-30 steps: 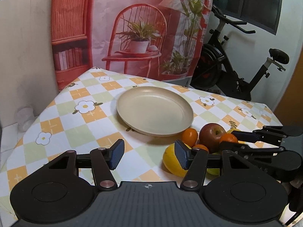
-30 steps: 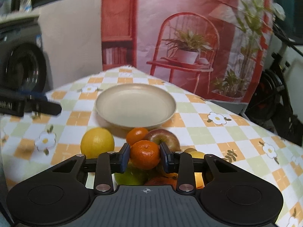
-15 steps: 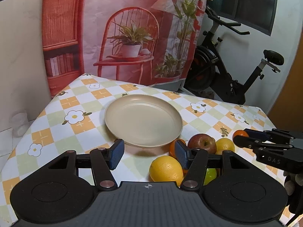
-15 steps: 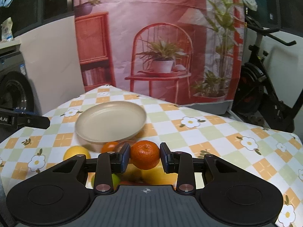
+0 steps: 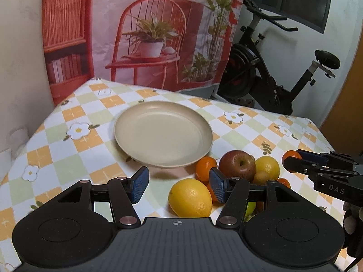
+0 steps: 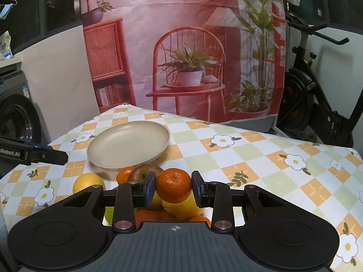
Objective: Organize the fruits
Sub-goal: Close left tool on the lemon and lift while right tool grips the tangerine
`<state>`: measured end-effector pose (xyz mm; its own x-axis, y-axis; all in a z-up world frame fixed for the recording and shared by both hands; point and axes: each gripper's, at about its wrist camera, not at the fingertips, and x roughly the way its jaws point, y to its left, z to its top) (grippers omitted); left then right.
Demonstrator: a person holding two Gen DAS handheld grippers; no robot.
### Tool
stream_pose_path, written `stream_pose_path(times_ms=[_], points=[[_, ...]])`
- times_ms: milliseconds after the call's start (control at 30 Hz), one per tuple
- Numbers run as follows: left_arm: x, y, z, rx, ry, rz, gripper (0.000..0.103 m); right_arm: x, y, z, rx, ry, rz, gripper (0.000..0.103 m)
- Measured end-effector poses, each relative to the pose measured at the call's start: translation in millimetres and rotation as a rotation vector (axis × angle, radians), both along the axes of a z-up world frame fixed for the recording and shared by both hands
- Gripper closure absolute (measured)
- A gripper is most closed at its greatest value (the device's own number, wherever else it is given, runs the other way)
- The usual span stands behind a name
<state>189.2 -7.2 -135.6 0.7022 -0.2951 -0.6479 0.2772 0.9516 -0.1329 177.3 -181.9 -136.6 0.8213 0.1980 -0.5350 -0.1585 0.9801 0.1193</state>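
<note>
My right gripper (image 6: 174, 189) clamps a mandarin (image 6: 173, 185) at centre frame, above the fruit pile (image 6: 145, 201); my left gripper (image 5: 178, 184) gapes, holding nothing. The carrying step is in hand: next, I judge, move it up-left over the bare plate (image 6: 106, 158) and release.

I see a tangerine (image 6: 173, 188) lifted above the fruit pile (image 5: 240, 172) — apple, lemons, oranges — beside the bare beige plate (image 5: 163, 136).
</note>
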Motion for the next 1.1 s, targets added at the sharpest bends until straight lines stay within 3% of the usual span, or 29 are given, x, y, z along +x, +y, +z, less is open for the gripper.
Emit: stream_pose_path(times_ms=[800,1100], points=[[34,-19,-58,-0.11,0.177,0.057,0.036,0,4,-10,0.024,0.006,-0.014,0.072],[34,-13,-69,-0.134,0.206,0.063,0.042,0,3,-11,0.025,0.005,-0.017,0.072]])
